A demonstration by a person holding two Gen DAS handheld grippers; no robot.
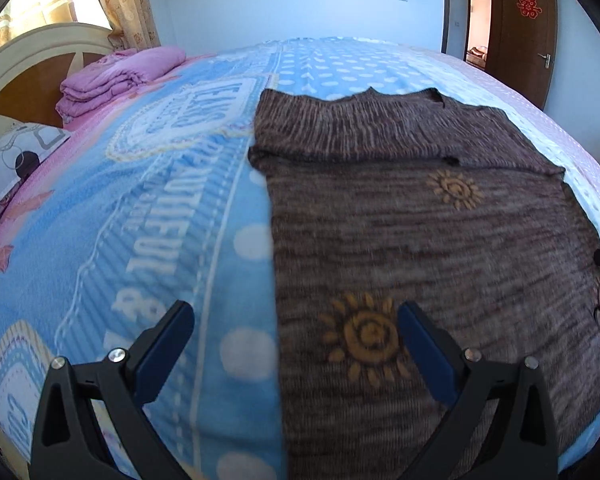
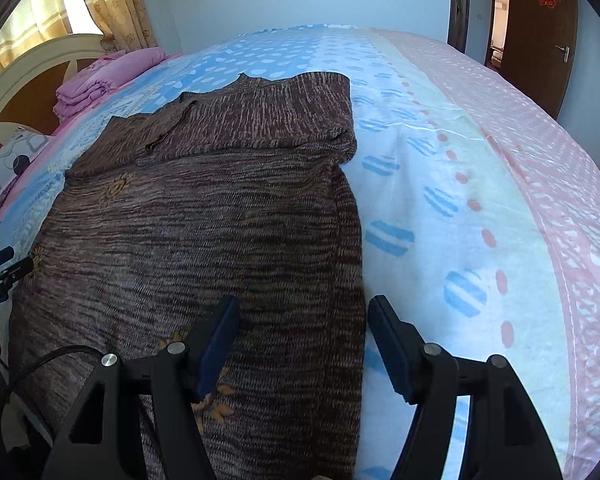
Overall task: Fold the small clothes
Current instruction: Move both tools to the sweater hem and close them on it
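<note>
A brown knitted sweater with yellow sun prints lies flat on the bed, its sleeves folded across the far end. My left gripper is open and empty, hovering over the sweater's near left edge. In the right wrist view the sweater fills the left half. My right gripper is open and empty over the sweater's near right edge. The left gripper's tip shows at the far left of that view.
The bed carries a blue dotted blanket and a pink-edged sheet. A folded pink quilt lies by the headboard. A brown door stands at the back right.
</note>
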